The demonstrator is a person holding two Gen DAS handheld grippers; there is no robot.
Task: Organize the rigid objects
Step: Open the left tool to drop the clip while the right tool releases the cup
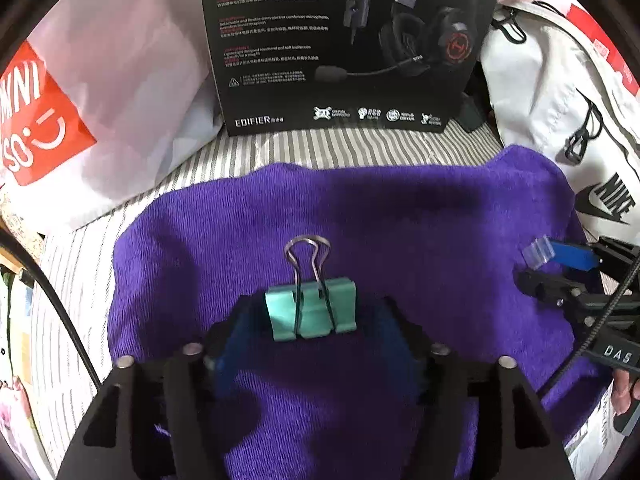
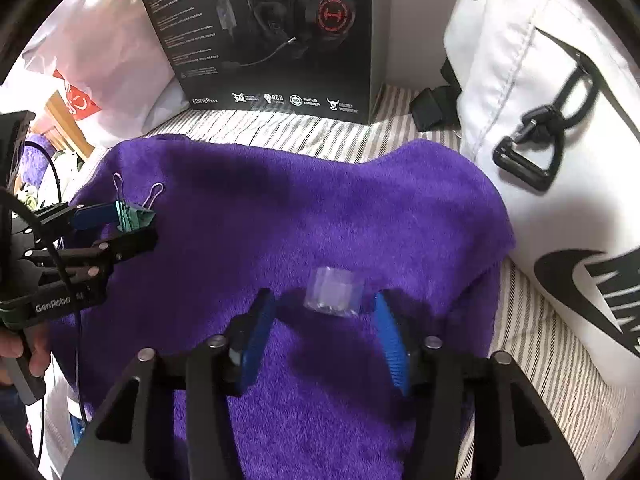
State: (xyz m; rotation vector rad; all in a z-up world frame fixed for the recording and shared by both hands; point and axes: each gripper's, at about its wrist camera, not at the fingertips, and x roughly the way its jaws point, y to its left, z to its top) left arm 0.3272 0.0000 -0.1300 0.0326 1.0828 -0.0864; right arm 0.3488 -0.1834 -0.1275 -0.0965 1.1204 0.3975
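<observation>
**A:** Since you ask about the binder clip first, where does it lie?

**B:** The green binder clip [image 1: 310, 312] lies on the purple towel [image 1: 400, 216], its wire handles pointing toward the far edge of the towel. It sits between the fingers of my left gripper [image 1: 316, 324], but my blue pads stand off from its sides; I see gaps, so I have no hold on it.

**A:** And your other hand?

**B:** My right gripper [image 2: 324, 320] is parted too. A small clear plastic piece [image 2: 334, 292] rests on the towel just ahead of the fingertips, between them, nearer the right pad. I cannot tell whether that pad touches it; the left pad is clearly apart from it.

**A:** What lies around the towel?

**B:** The towel is spread on a grey-and-white striped sheet [image 1: 340, 144]. Beyond the towel's far edge stands a black Edifier headset box [image 1: 344, 40], upright. Off the towel's far left corner slumps a white Miniso shopping bag [image 1: 100, 100] with a red panel. Against the towel's right side lies a white Nike bag [image 2: 560, 160] with black strap clips.

**A:** Anything of the person?

**B:** A hand [image 2: 24, 354] grips the left gripper's handle, beside the towel's left edge.
</observation>
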